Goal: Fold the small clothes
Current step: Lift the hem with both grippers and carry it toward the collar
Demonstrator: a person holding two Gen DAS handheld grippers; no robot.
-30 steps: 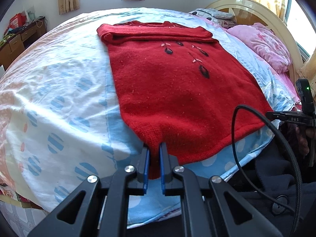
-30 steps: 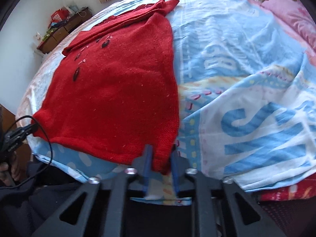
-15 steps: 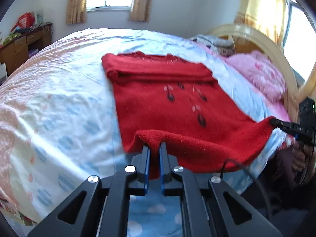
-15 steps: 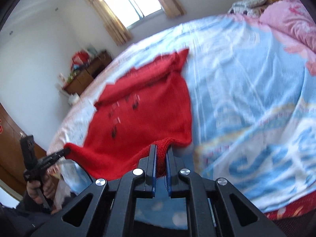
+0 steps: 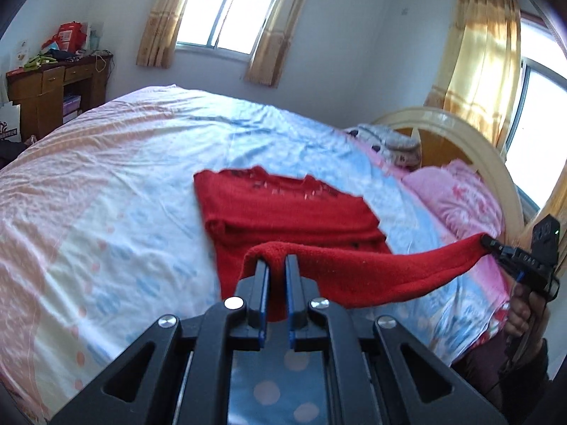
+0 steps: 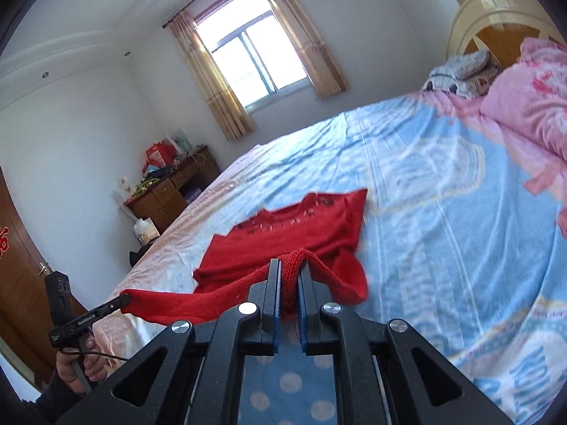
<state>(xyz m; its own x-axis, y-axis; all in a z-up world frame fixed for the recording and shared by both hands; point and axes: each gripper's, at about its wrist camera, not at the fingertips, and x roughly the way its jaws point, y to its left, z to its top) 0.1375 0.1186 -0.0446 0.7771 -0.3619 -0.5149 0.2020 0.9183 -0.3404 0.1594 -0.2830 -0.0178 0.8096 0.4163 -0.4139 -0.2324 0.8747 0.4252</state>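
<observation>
- Two grippers are holding one red knitted sweater (image 5: pixel 290 212) by its near hem, one at each corner, above the near edge of the bed (image 5: pixel 106 184).
- Left gripper (image 5: pixel 276 269) is pinching the left hem corner, its blue-lined fingers nearly closed with a fold of red knit bunched between them.
- Right gripper (image 6: pixel 288 283) is clamping the right hem corner in the same way, jaws almost together with a ridge of knit standing up between the pads.
- Between the two grips, the hem is hanging in a shallow sagging band, lifted off the bedding.
- Farther away, the sweater's upper part is lying flat on the blue, white and peach quilt, with its sleeves folded in across the chest and the neckline at the far end.
- In the left wrist view, the right gripper (image 5: pixel 490 242) is showing at the far right with a hand (image 5: pixel 524 311) below it; in the right wrist view, the left gripper (image 6: pixel 122 299) is showing at the lower left, held by the other hand (image 6: pixel 79 364).
- Pink pillows (image 6: pixel 531 106) are lying at the right by the cream headboard (image 5: pixel 471 148).
- A wooden desk (image 5: pixel 53 92) with clutter on top is standing at the far left below a curtained window (image 5: pixel 226 14).
</observation>
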